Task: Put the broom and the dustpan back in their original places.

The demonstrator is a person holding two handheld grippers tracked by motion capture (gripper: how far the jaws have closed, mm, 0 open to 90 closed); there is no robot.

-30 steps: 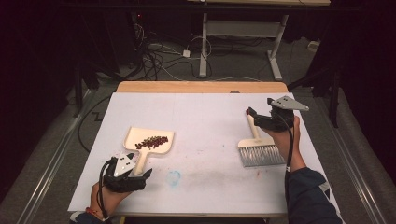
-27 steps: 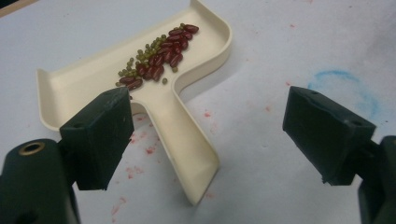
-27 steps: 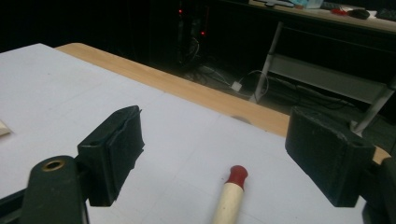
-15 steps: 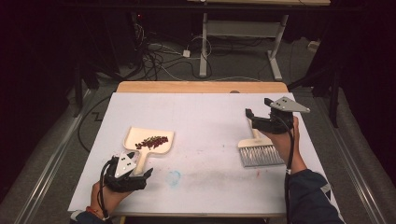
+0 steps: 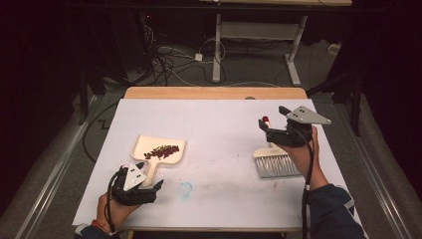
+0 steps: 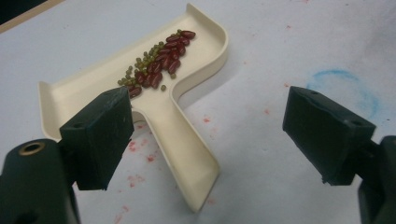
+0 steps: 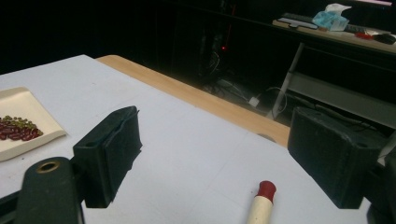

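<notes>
A cream dustpan (image 5: 161,144) lies flat at the table's left, with a small heap of red and green beans (image 5: 161,151) in it. Its handle points at my left gripper (image 5: 145,181), which stands open just short of the handle's end. In the left gripper view the dustpan handle (image 6: 187,149) runs up between the open jaws to the beans (image 6: 159,70). At the right a hand brush (image 5: 276,164) lies on the table. My right gripper (image 5: 273,119) hovers open over its red-tipped handle (image 7: 266,191).
White sheeting covers the table (image 5: 224,129), and a bare wooden strip (image 5: 214,92) runs along the far edge. A faint blue ring (image 6: 345,88) is drawn right of the dustpan handle. Cables and desk legs (image 5: 219,45) stand on the dark floor beyond.
Very little: the right gripper has edged slightly left above the brush handle. The dustpan, the brush and the left gripper keep their places.
</notes>
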